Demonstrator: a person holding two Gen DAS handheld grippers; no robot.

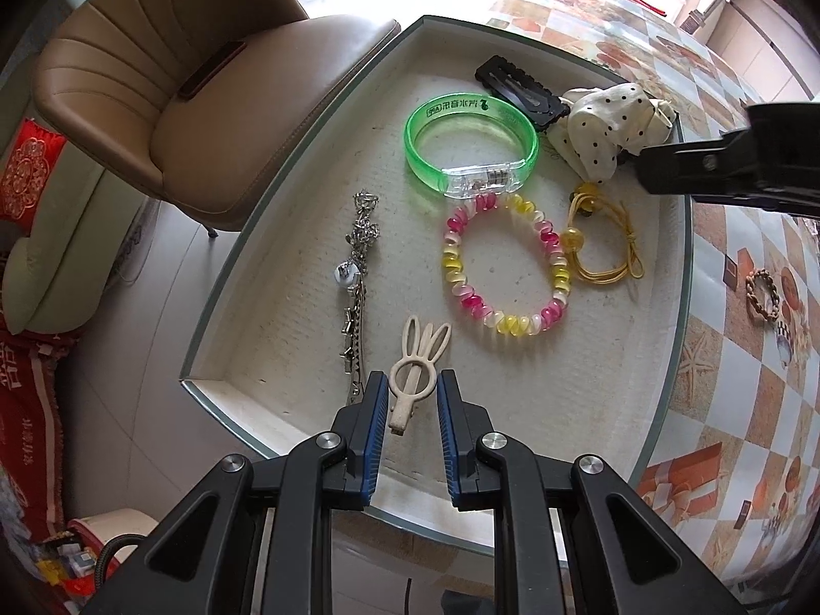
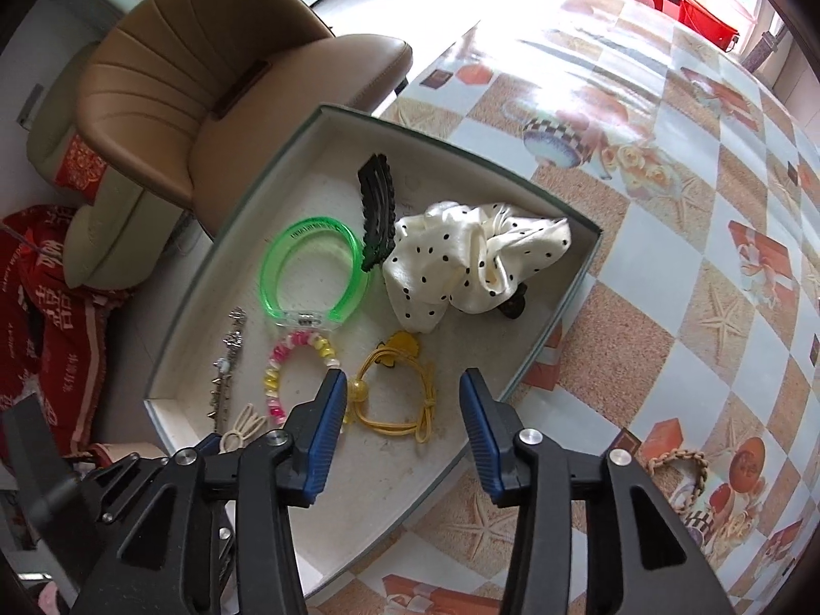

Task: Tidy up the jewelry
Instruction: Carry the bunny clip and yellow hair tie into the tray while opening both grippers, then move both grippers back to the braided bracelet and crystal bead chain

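Observation:
A shallow white tray (image 1: 287,277) (image 2: 200,318) holds a green bangle (image 1: 425,164) (image 2: 271,277), a pink and yellow bead bracelet (image 1: 512,323) (image 2: 279,374), a yellow hair tie (image 1: 610,271) (image 2: 405,430), a silver chain (image 1: 359,256) (image 2: 230,348), a black hair clip (image 1: 512,84) (image 2: 376,210), a polka-dot scrunchie (image 1: 605,123) (image 2: 461,256) and a cream bunny clip (image 1: 415,374) (image 2: 241,428). My left gripper (image 1: 410,389) is open with the bunny clip lying between its jaws. My right gripper (image 2: 402,389) is open above the hair tie, empty.
A brown braided bracelet (image 1: 763,297) (image 2: 687,471) lies outside the tray on the patterned tablecloth (image 2: 666,307). A tan armchair (image 1: 195,102) (image 2: 205,92) stands beside the table's left edge. The right gripper's body (image 1: 728,164) reaches over the tray's right rim.

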